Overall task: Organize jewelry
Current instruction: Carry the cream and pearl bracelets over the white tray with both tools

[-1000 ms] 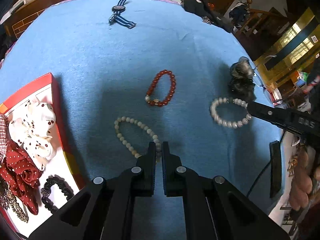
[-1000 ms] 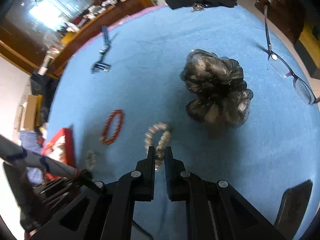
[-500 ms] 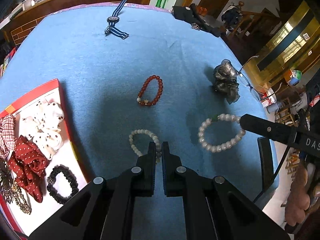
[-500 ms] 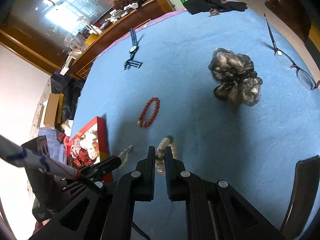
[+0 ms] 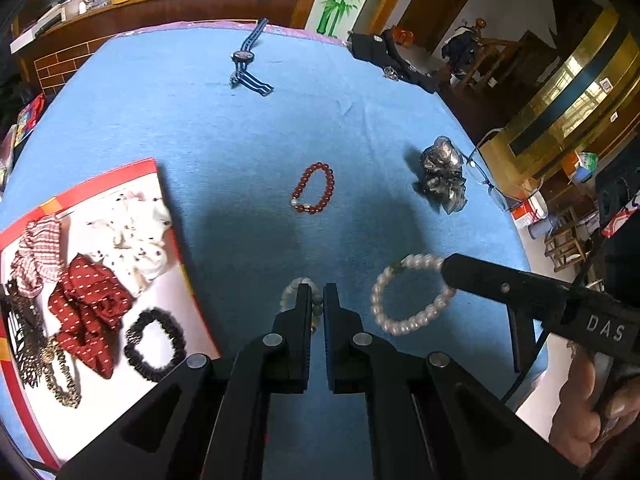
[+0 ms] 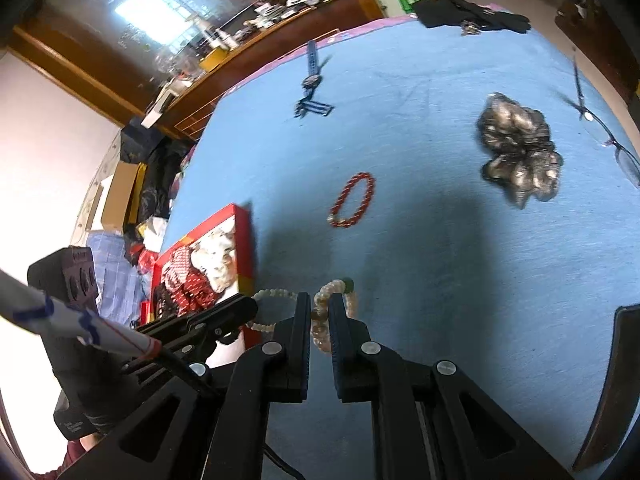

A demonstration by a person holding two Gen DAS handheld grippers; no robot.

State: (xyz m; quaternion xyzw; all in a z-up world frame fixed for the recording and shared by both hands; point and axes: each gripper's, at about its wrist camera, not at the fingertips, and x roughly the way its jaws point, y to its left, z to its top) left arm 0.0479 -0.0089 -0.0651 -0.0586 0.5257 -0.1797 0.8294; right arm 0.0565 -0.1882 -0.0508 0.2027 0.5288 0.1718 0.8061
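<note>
- Left wrist view: the left claw is pinched on a pale bead bracelet, held just beside the red box of hair ties. The right claw grips a white pearl bracelet that dangles above the blue surface. Only this view shows the box's full contents, including a black hair tie.
- Right wrist view: the right claw is pressed onto the pearl bracelet; the left claw with its bracelet sits beside it. The glasses show clearly only here.
- Risk, as I judge it: each grip is a thin pinch on round beads, so a swing could let a bracelet slip, or the two close loops could tangle. A red bracelet remains unsorted.
</note>
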